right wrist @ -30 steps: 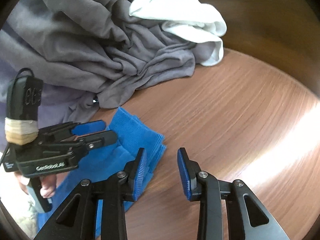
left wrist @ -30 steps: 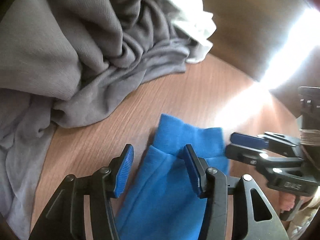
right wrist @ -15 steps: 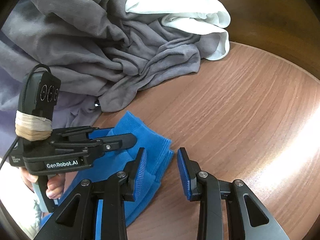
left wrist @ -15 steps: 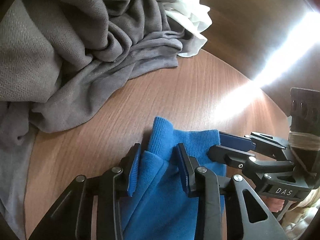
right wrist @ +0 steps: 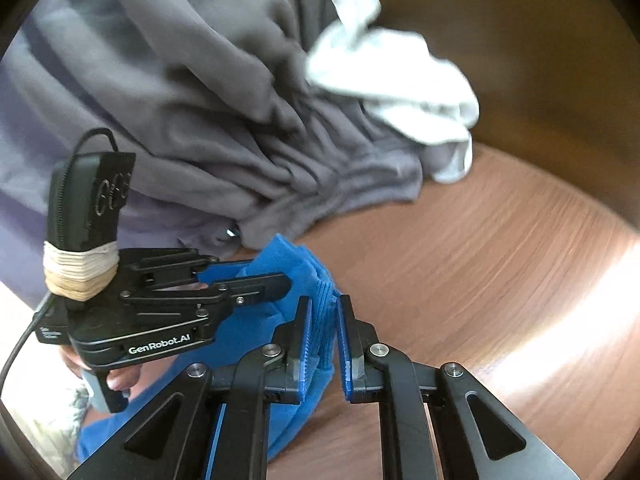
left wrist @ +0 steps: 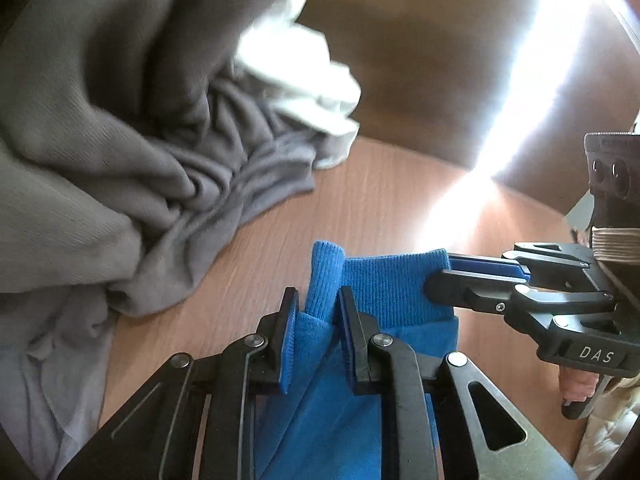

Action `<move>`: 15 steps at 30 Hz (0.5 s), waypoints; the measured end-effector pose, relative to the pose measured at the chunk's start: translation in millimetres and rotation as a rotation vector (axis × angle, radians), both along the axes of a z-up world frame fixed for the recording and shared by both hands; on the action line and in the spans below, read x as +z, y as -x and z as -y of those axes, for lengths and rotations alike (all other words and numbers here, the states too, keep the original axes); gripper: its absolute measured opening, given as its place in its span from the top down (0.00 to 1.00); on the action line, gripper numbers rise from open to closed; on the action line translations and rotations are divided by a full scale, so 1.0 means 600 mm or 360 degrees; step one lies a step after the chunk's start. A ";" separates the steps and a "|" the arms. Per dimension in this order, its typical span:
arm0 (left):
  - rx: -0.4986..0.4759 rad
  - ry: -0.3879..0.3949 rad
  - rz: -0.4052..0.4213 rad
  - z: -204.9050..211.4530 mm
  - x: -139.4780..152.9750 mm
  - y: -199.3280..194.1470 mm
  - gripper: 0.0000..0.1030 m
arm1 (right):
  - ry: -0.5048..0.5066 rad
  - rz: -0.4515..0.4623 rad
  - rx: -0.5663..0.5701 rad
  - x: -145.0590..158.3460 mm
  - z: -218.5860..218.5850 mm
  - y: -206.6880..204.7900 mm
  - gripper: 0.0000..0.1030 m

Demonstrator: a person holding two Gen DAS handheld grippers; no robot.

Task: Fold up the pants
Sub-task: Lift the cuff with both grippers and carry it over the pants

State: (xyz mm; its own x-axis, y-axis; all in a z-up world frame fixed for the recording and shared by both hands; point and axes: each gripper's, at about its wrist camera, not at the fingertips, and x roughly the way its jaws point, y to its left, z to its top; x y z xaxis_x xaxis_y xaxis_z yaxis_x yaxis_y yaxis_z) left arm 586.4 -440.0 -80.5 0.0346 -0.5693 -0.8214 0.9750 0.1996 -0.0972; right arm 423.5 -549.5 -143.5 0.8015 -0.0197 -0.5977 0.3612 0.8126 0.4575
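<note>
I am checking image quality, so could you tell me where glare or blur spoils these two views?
Left wrist view: a glare streak washes out the table, and the grey cloth is blurred. Right wrist view: milder glare at right, white cloth smeared.

White lettering reading "DAS" stands on the black body of the right gripper [left wrist: 486,280], seen at about four o'clock in the left wrist view. In the right wrist view, white lettering reading "GenRobot.AI" runs along the black body of the left gripper [right wrist: 244,276], at about eight o'clock. A small label at that gripper's rear edge, near nine o'clock, carries print too small to read. No other text, number or sign is legible in either view.
</note>
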 end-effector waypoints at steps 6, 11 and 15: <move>0.0014 0.0164 0.0051 -0.054 0.063 0.008 0.81 | 0.0134 0.0118 0.0039 0.067 -0.034 0.025 0.87; 0.0044 0.0262 0.0071 -0.107 0.096 0.015 0.82 | 0.0231 0.0182 0.0094 0.111 -0.080 0.036 0.87; 0.0062 0.0329 0.0070 -0.162 0.118 0.016 0.83 | 0.0316 0.0233 0.0161 0.142 -0.135 0.041 0.87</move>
State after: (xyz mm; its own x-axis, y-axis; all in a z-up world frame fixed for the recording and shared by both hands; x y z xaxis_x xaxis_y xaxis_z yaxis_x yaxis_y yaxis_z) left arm 576.5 -342.6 -9.8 0.0932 -0.7229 -0.6846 0.9712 0.2174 -0.0975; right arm 399.2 -468.7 -58.2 0.8829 -0.0402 -0.4679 0.2152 0.9202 0.3270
